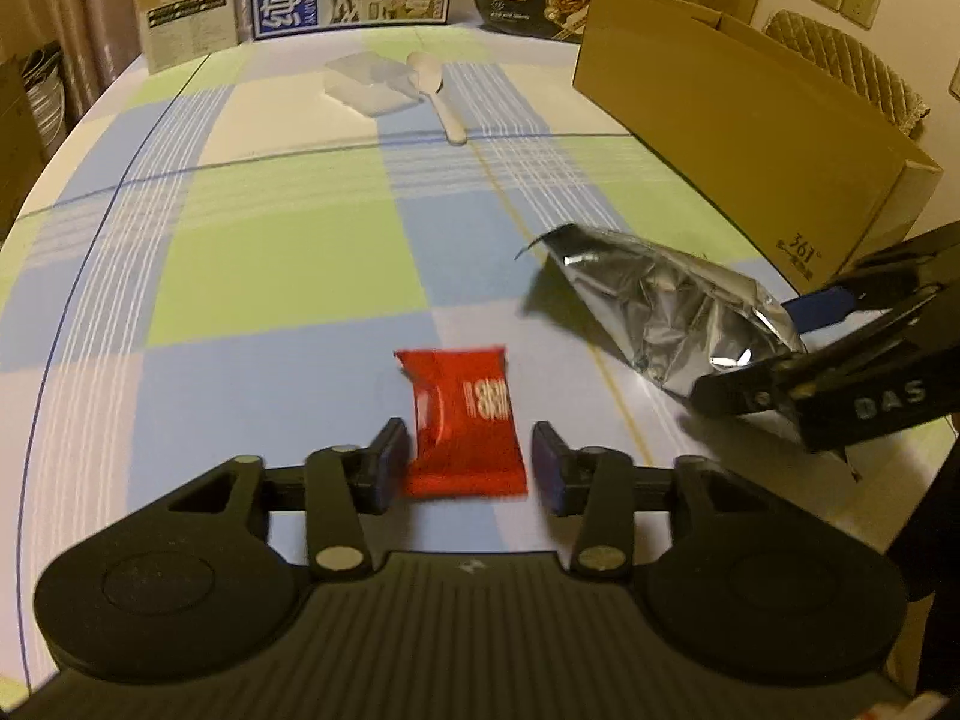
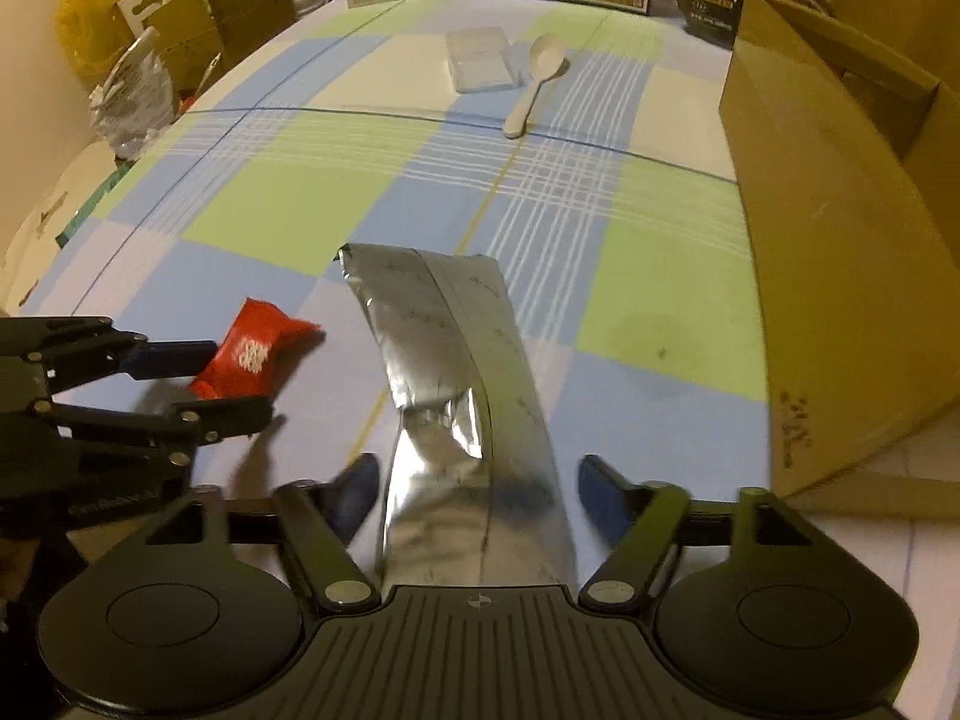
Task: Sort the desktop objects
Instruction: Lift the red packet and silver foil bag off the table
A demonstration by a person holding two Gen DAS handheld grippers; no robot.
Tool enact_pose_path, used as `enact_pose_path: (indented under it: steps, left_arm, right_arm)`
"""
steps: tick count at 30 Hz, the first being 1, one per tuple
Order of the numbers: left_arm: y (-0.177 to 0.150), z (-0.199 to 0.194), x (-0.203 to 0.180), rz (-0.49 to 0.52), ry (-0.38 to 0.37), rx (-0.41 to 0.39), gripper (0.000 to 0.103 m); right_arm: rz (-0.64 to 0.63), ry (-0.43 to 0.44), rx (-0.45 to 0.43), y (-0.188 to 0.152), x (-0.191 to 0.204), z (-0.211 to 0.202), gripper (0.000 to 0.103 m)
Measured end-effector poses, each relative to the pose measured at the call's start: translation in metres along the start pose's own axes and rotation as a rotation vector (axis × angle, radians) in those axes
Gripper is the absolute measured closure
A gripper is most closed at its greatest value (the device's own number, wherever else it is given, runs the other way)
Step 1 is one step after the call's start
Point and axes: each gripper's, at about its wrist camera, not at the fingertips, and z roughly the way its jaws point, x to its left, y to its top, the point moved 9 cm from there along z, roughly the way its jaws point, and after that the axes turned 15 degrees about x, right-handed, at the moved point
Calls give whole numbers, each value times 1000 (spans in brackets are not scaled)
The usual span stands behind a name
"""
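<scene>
Left claw (image 1: 471, 462) spread around a glossy red sachet (image 1: 465, 420); right claw (image 2: 480, 495) spread around a crumpled silver pouch (image 2: 456, 384).

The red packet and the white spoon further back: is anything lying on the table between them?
No. In the left wrist view, only bare checked tablecloth stretches from the red packet to the white spoon.

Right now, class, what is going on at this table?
A person is sorting with two handheld grippers. The left gripper is open around a red snack packet on the checked tablecloth, not yet pinching it. The right gripper is open around a crumpled silver foil pouch. A cardboard box stands at the right; a white plastic spoon and a clear plastic container lie farther back.
</scene>
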Motion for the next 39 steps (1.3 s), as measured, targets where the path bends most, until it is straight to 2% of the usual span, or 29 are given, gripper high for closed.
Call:
enact_pose_path:
  steps: [5,10,17,20,24,30,35,39]
  left_arm:
    - [-2,-3,3,-1,37,11,62]
    - [5,0,2,-9,36,15,62]
    - [11,9,-1,4,98,7,62]
    - [11,9,-3,3,106,2,73]
    - [11,7,-6,14,117,1,77]
    - [9,7,-7,27,134,7,74]
    - [9,7,-6,38,140,9,71]
    - [7,7,-6,53,134,28,71]
  right_arm:
    - [-26,-7,-22,1,-1,-5,26]
    - [-46,4,-19,1,1,0,25]
    - [-58,19,-23,8,3,6,24]
    - [-67,27,-19,10,3,8,24]
    - [-84,35,-6,12,2,14,24]
    - [-137,22,36,13,5,22,25]
    - [-208,-10,109,12,11,35,25]
    - [-263,0,169,15,12,40,28]
